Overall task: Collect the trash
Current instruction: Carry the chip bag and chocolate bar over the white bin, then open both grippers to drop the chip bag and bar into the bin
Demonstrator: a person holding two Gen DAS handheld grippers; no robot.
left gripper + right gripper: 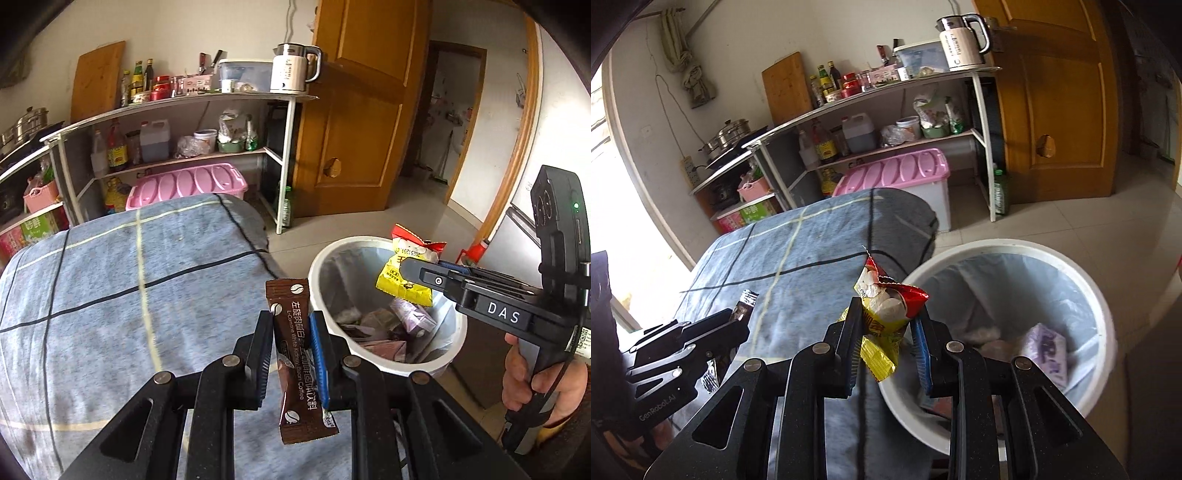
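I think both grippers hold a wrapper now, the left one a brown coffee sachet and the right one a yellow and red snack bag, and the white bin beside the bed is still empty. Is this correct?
One detail is wrong: the white round plastic bin is not empty. The right wrist view shows a purple packet and other litter inside. The rest holds: the left gripper grips the brown coffee sachet, and the right gripper the yellow and red snack bag.

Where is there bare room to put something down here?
The checked blanket is bare from its far edge to the bin beside it. The floor between bin and door is free. The shelves are crowded.
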